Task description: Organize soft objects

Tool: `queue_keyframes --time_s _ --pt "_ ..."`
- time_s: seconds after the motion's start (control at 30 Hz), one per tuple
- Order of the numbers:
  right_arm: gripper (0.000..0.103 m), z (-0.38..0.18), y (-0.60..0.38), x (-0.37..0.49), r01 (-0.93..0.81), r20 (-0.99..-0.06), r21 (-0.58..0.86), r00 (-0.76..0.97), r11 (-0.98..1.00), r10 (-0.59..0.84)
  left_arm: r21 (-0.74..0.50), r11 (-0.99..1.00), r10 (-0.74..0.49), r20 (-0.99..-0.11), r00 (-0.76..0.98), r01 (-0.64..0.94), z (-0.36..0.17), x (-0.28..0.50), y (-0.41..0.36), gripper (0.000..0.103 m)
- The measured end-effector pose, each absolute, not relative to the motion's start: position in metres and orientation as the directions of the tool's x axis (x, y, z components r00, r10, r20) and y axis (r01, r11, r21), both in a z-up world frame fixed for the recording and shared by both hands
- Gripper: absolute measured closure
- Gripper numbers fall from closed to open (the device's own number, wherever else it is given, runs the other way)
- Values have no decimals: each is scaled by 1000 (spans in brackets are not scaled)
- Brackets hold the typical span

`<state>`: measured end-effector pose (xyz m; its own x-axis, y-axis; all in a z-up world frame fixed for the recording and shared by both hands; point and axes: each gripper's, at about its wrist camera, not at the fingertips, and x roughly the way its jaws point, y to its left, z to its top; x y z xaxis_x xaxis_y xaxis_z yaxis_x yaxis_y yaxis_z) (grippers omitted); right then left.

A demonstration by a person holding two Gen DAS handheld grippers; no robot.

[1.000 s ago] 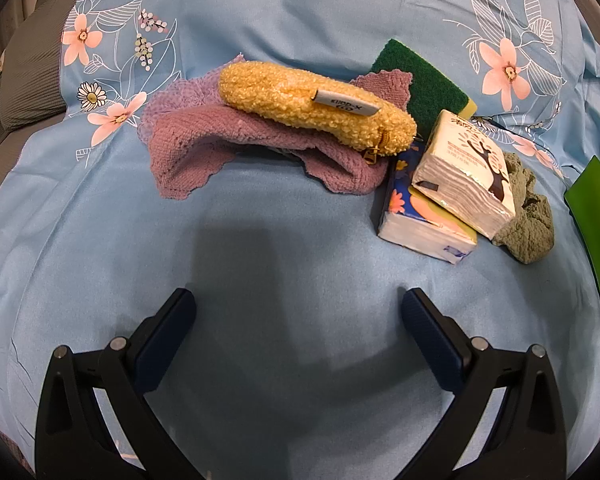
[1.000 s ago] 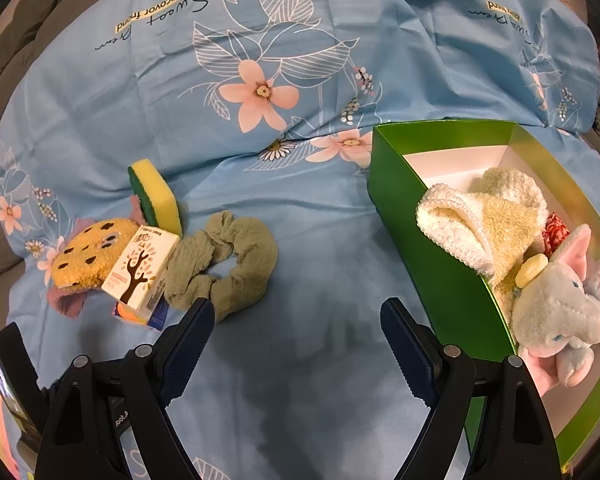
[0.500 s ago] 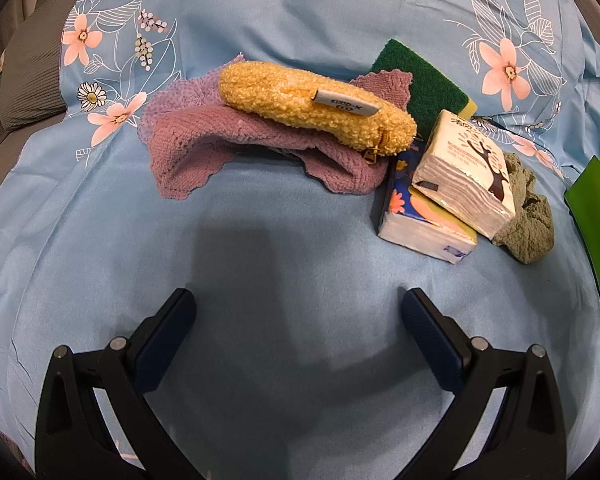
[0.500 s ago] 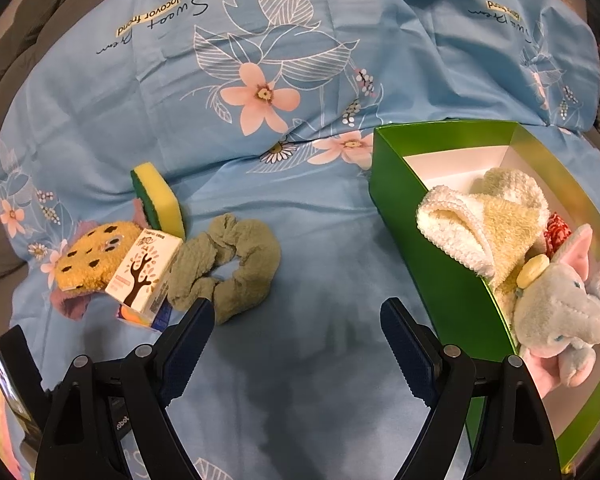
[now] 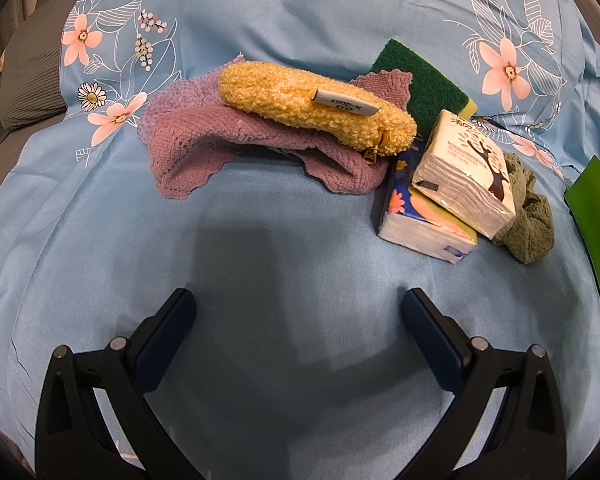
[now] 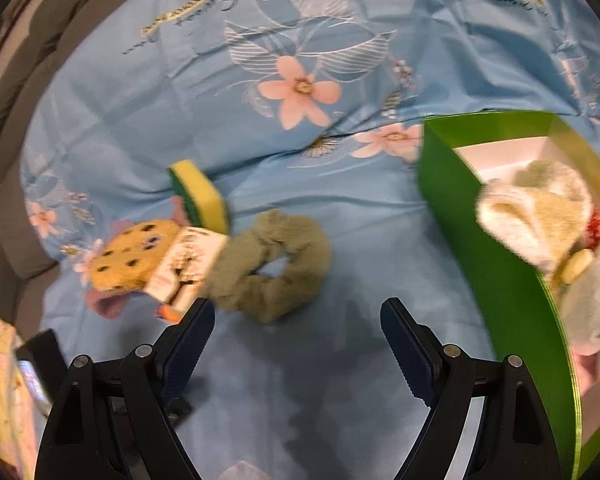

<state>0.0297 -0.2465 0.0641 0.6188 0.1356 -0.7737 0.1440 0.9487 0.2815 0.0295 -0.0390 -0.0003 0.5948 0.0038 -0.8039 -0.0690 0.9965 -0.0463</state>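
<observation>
A fuzzy yellow pouch (image 5: 316,108) lies on a crumpled purple cloth (image 5: 204,140). Right of them are a green-and-yellow sponge (image 5: 420,76), two tissue packs (image 5: 464,176) and an olive scrunchie (image 5: 528,220). My left gripper (image 5: 296,312) hovers open over bare sheet in front of the pile. In the blurred right wrist view the scrunchie (image 6: 272,264) lies just beyond my open right gripper (image 6: 296,320), nothing between its fingers. The green box (image 6: 496,248) at right holds a cream towel (image 6: 528,208) and a grey plush toy (image 6: 596,312).
Everything rests on a light blue flowered sheet (image 5: 300,20) over a grey surface (image 5: 28,68). The green box edge (image 5: 596,248) shows at the far right of the left wrist view. Another gripper's black part (image 6: 40,356) sits at the lower left of the right wrist view.
The right wrist view has swung left toward the scrunchie and pile, with the green box sliding right in frame; the picture is motion-blurred. The left gripper has stayed still.
</observation>
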Motion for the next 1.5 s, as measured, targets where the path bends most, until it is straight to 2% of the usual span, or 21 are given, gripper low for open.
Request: queue_keyframes --time_s 0.2,0.27,0.33,0.57,0.7,0.8,0.83,1.03,1.17,1.27,1.37,1.43,1.5 --pt "18 65 -228 49 66 -732 416 616 907 291 -43 997 7 -803 596 -69 0 29 -39 1" --pt "27 62 -219 61 43 -730 444 597 895 333 -45 997 6 -803 597 -69 0 29 -39 1" --pt "30 56 -211 73 46 -742 464 567 885 359 -46 996 5 -803 597 -70 0 29 -39 1" --pt "30 33 -185 121 82 -795 477 466 875 389 -100 991 -38 -842 539 -86 14 14 -16 1" --pt "30 26 -167 130 74 -831 392 456 917 319 -117 984 -22 -825 565 -133 31 7 9 1" --pt "49 23 -161 130 60 -831 376 464 925 308 -131 981 -20 -804 594 -144 38 4 20 2" --pt "51 25 -162 127 67 -830 371 471 926 298 -135 980 -21 -801 598 -146 39 4 21 2" --pt "51 53 -175 79 37 -797 407 502 913 335 -213 971 -111 -801 589 -107 45 0 21 2" --pt "51 53 -180 41 42 -823 396 460 917 334 -203 976 -113 -771 627 -73 56 -6 17 2" --pt "51 40 -183 25 55 -851 398 394 916 347 -242 969 -163 -756 634 -40 60 -10 18 3" --pt "44 30 -185 21 58 -868 368 380 928 321 -291 957 -215 -738 640 -15 63 -14 18 4" --pt "33 28 -190 19 73 -867 365 389 928 310 -322 947 -248 -729 638 0 64 -15 17 6" --pt "32 34 -200 17 82 -849 397 411 914 332 -373 927 -308 -715 627 30 64 -16 16 10"
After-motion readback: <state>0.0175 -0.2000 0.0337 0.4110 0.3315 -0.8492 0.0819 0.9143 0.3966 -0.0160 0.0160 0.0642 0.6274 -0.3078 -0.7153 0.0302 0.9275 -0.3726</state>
